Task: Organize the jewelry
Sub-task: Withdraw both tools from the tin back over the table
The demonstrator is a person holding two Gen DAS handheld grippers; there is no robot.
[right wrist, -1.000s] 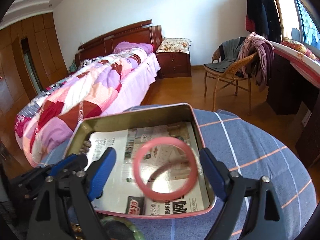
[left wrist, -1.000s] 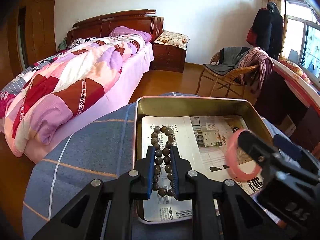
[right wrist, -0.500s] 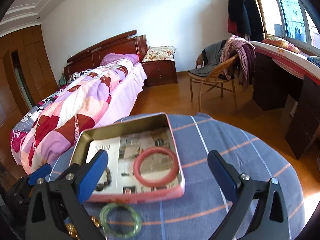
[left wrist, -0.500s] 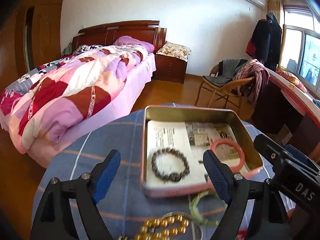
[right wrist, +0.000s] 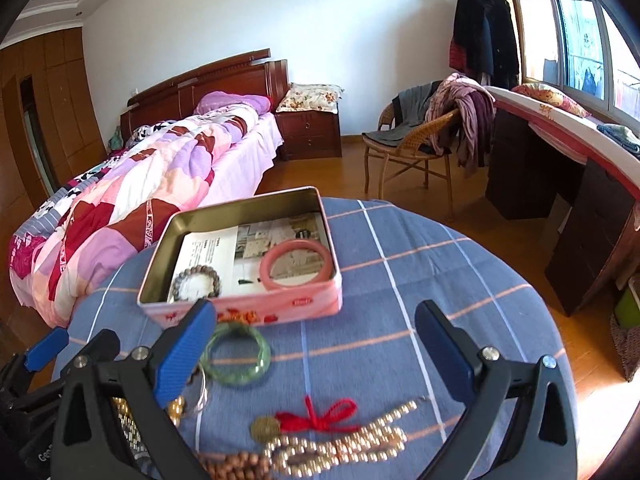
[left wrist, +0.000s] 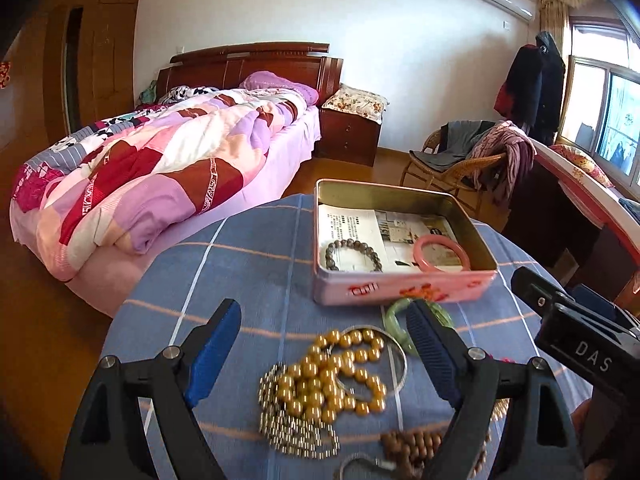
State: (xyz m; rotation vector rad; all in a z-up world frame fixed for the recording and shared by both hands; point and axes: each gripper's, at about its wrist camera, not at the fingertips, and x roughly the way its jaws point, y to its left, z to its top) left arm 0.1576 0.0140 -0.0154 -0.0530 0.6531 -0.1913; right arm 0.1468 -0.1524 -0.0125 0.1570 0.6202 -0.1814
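A pink tin box (left wrist: 404, 290) (right wrist: 256, 308) lined with newspaper stands on the blue checked tablecloth. Inside lie a dark bead bracelet (left wrist: 353, 255) (right wrist: 197, 283) and a pink bangle (left wrist: 441, 254) (right wrist: 297, 264). In front of the box lie a green bangle (right wrist: 236, 354) (left wrist: 394, 314), a yellow bead string (left wrist: 340, 376), a silver bead chain (left wrist: 296, 432), a brown bead strand (right wrist: 236, 462), gold beads (right wrist: 340, 446) and a red knot with a coin (right wrist: 316, 414). My left gripper (left wrist: 324, 344) is open above the yellow beads. My right gripper (right wrist: 316, 352) is open above the cloth, empty.
The round table's edge (right wrist: 532, 280) drops to a wooden floor. A bed with a patchwork quilt (left wrist: 152, 168) stands to the left. A wicker chair with clothes (right wrist: 420, 144) and a dark desk (right wrist: 560, 168) stand to the right.
Both grippers let go of their pieces in the box and pulled back toward me. The dark bracelet and pink bangle now lie in the tin; loose jewelry came into view.
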